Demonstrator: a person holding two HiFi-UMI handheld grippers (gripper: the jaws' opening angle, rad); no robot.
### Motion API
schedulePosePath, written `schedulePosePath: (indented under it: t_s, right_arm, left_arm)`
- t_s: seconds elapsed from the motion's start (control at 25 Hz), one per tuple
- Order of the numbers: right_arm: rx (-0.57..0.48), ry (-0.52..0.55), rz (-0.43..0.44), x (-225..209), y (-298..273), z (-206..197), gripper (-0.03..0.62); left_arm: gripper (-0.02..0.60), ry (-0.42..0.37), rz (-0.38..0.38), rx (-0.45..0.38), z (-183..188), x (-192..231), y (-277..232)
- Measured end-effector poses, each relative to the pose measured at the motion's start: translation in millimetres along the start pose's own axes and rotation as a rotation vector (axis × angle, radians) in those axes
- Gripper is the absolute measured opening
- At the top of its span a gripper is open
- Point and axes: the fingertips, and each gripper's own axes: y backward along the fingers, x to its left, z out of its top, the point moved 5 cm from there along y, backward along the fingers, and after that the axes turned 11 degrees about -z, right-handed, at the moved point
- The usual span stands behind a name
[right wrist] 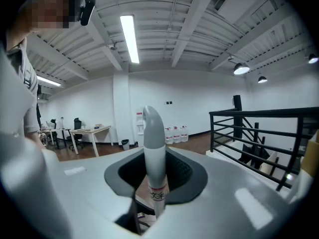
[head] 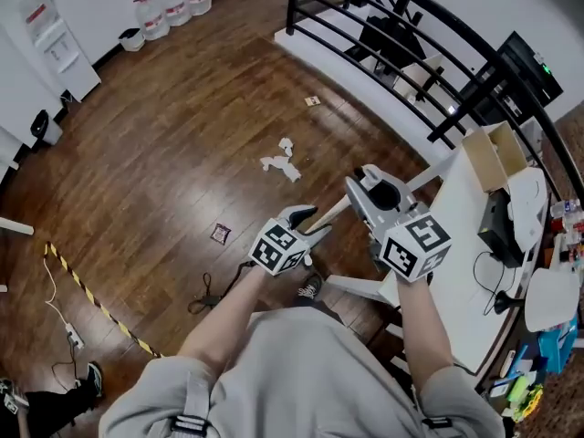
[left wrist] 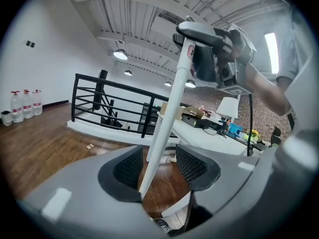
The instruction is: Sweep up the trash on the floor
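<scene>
Right gripper (right wrist: pixel 155 176) clamped on handle (right wrist: pixel 153 133) top, probably broom's, so I could steer. Left gripper (left wrist: pixel 157 166): fingers apart, loose around same handle, ready for lower grip. Paper trash (head: pixel 281 159) lay mid-floor (head: pixel 164 153), unswept.

The brown wooden plank floor (head: pixel 182 135) ahead of me lies open, save crumpled white paper scraps (head: pixel 281 161) and a black cable (head: pixel 208 295). On my right, a black metal railing (head: pixel 470 99) and a cluttered white desk (head: pixel 456 245) hem me in.

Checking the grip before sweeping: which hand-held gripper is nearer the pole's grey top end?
Right. The right hand-held gripper is shut on the pole right at its grey top end; the left hand-held gripper sits lower down, open around the pole.
</scene>
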Motion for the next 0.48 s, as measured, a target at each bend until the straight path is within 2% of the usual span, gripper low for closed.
schedulePosePath:
  t_s: [0.2, 0.4, 0.44, 0.48]
  right_arm:
    - [-0.022, 0.006, 0.132, 68, -32, 10, 0.078]
    - [-0.027, 0.018, 0.25, 133, -61, 13, 0.079]
    - [-0.024, 0.021, 0.271, 146, -68, 13, 0.078]
    - [-0.018, 0.022, 0.29, 158, -74, 12, 0.078]
  left_arm:
    - [0.199, 0.005, 0.093, -0.004, -14, 19, 51]
    - [0.193, 0.034, 0.235, -0.055, -27, 43, 111]
    - [0.133, 0.033, 0.264, -0.06, -30, 48, 126]
    - [0.125, 0.03, 0.287, -0.061, -35, 51, 141]
